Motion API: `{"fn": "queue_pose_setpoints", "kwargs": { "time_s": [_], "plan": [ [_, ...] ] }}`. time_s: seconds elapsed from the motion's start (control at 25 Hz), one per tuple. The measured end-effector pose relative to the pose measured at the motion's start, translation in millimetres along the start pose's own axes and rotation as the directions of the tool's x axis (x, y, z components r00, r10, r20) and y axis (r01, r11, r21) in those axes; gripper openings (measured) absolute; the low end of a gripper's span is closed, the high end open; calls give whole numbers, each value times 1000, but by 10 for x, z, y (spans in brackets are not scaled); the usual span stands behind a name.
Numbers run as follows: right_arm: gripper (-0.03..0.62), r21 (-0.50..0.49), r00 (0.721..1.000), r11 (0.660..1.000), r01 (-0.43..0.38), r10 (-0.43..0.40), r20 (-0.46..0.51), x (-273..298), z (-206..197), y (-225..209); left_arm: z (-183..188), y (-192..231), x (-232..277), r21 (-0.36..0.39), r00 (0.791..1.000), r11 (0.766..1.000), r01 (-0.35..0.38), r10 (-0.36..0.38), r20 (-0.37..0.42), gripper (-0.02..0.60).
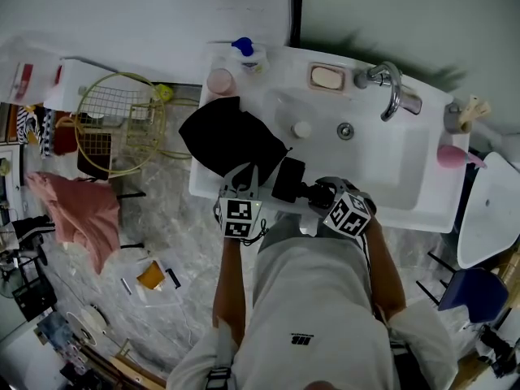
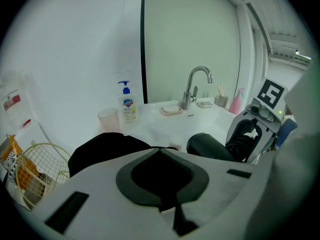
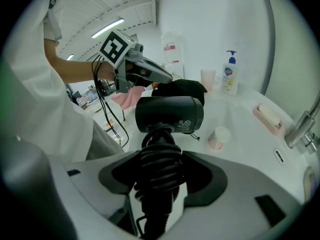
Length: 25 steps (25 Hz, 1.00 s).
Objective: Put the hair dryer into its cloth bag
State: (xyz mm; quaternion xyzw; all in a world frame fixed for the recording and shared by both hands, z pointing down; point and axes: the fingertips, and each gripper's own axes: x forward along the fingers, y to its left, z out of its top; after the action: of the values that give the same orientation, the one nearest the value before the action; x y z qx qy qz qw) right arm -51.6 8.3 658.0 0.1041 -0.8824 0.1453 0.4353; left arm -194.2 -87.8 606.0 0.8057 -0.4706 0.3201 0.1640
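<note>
Right claw [image 3: 159, 156] pinched the black hair dryer [image 3: 170, 113] by its cord-wrapped handle, above the front rim of the white ceramic washbasin [image 1: 410, 181]. Left claw [image 2: 160, 153] was pressed together on the edge of the black cloth bag [image 1: 227, 140], just beside the dryer.

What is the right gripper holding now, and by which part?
The right gripper holds the black hair dryer by its handle, clamping over the cord wound around it.

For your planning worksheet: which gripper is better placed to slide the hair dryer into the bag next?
Right, probably: the right gripper clamps the hair dryer by its handle; the left gripper pinches the cloth bag.
</note>
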Motion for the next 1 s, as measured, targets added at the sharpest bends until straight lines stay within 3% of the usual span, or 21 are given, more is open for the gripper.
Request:
{"fn": "queue_pose_setpoints", "kwargs": {
  "time_s": [0.32,0.56,1.0],
  "plan": [
    [268,-14,997,997,-76,77,4,122,165,144,164,70,-110,-20,998,1000,14,-13,54,25],
    [269,-4,994,994,-106,106,16,189,254,162,252,34,-222,10,996,999,34,-35,78,25],
    [268,89,987,984,-156,152,48,229,309,131,221,-19,-449,59,991,994,93,-98,92,25]
  ]
}}
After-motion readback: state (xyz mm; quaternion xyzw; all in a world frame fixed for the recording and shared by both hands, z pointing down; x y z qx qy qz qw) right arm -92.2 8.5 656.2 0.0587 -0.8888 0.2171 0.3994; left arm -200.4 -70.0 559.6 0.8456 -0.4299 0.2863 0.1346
